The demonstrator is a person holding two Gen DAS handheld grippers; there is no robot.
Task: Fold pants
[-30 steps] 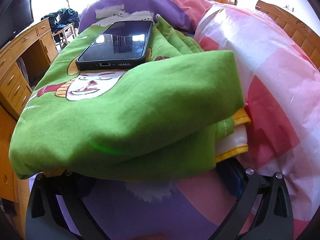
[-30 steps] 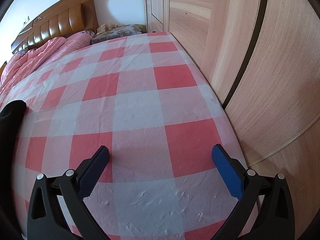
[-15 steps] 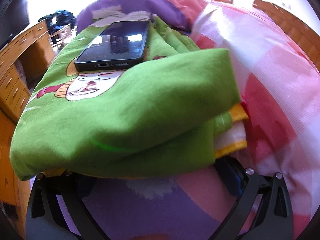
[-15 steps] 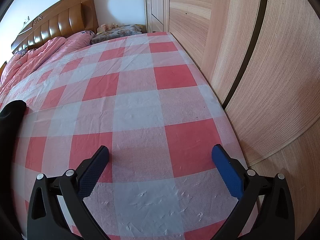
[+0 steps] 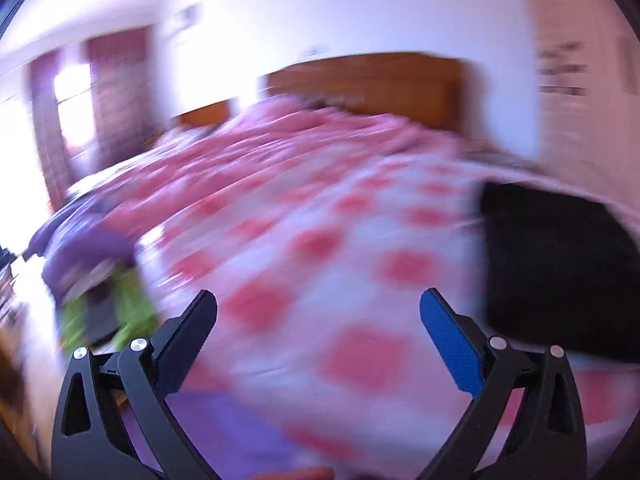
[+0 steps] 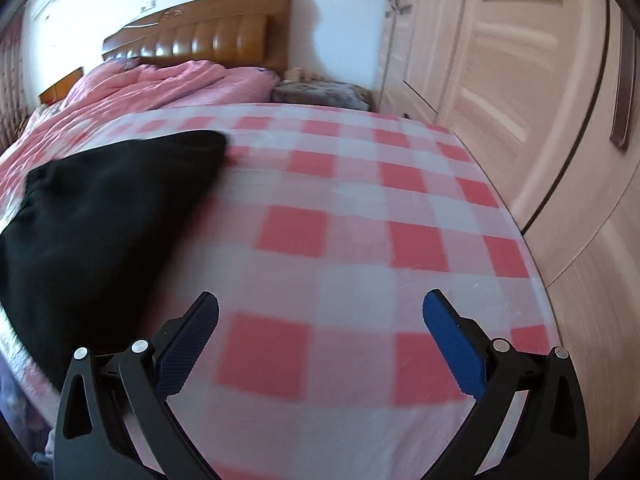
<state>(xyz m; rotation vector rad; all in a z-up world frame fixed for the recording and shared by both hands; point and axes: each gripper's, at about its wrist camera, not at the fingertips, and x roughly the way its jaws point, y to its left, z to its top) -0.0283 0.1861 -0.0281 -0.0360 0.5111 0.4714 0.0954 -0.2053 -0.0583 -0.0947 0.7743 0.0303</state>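
The black pants [image 6: 100,216] lie in a heap on the red-and-white checked bed sheet [image 6: 360,200], at the left of the right wrist view. They also show, blurred, at the right edge of the left wrist view [image 5: 560,264]. My right gripper [image 6: 320,316] is open and empty above the sheet, to the right of the pants. My left gripper [image 5: 318,312] is open and empty above the sheet, to the left of the pants. The left wrist view is heavily motion-blurred.
A pink quilt [image 6: 160,84] and a wooden headboard [image 6: 208,32] are at the far end of the bed. Wardrobe doors [image 6: 540,100] run along the bed's right side. A blurred green cloth [image 5: 108,312] and a purple cover [image 5: 88,244] lie at the left.
My left gripper has swung up and right, away from the green cloth with the phone, and now faces the bed. My right gripper has lifted and turned left, bringing the pants into view.
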